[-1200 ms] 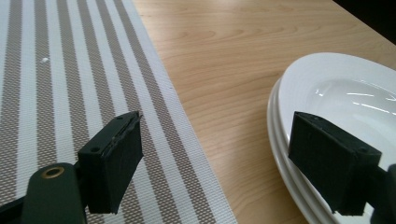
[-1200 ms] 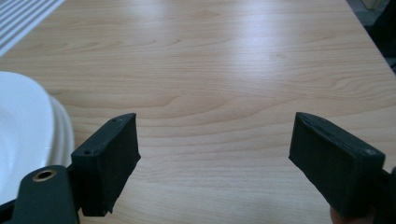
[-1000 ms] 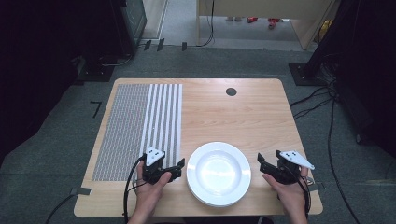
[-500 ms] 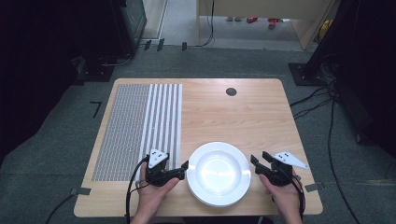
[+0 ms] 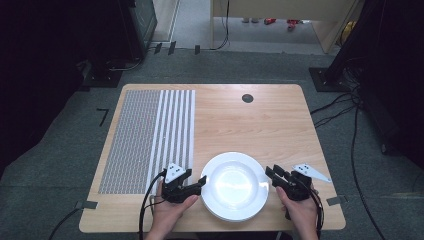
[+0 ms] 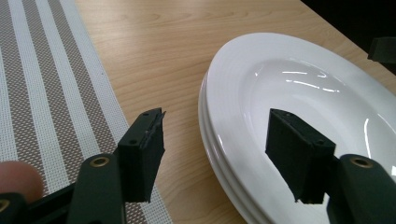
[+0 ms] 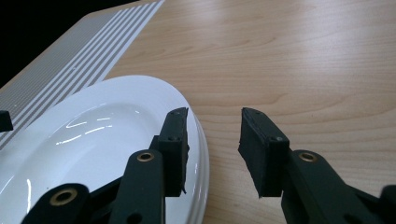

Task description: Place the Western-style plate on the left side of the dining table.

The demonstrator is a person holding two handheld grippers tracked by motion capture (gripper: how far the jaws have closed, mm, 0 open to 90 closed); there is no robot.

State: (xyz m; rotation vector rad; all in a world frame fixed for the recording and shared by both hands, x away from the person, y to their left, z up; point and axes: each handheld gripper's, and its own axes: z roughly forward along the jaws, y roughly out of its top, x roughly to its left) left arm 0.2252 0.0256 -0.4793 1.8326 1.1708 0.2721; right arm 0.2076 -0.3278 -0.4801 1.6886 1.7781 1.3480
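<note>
My left gripper [image 5: 192,181] and right gripper [image 5: 276,176]: black, brass rivets, grey triangular top plates, trailing black cables.

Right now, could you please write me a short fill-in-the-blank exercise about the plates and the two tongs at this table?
1. The stacked plates are ____ in colour.
2. The left tongs straddle the plates' rim, and one jaw is over the plate while the other is over the ____.
3. The striped placemat lies on the ____ side of the wooden table in the high view.
4. The right tongs have jaws that stand ____, not pressing the rim.

Missing words: white; table; left; apart
</note>
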